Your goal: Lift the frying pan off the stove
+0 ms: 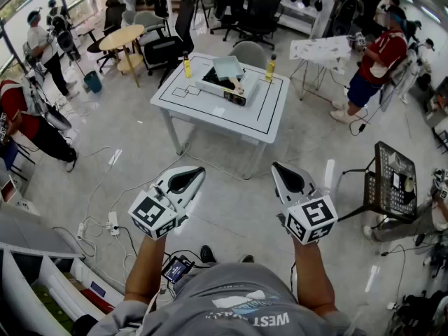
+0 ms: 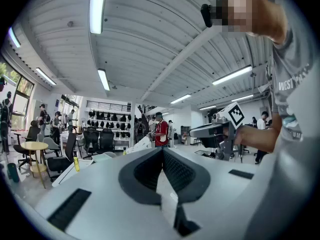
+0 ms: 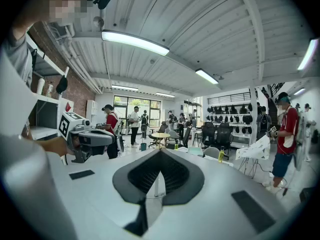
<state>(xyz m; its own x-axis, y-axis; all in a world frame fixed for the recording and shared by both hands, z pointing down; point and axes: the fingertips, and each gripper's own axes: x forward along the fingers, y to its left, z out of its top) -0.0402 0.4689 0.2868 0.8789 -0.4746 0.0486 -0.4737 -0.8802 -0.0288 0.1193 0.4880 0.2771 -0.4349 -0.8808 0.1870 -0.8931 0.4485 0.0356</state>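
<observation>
stove on table | pan on stove | bottle left of stove, bottle right | chair behind table | left gripper, right gripper before table, apart from it

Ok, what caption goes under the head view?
The left gripper and right gripper, both shut, point at a white table across the room, where the frying pan sits on the stove.

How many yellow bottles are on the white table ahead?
2. One bottle stands left of the stove, the other right of it, on the table. The stove could hide more.
</observation>
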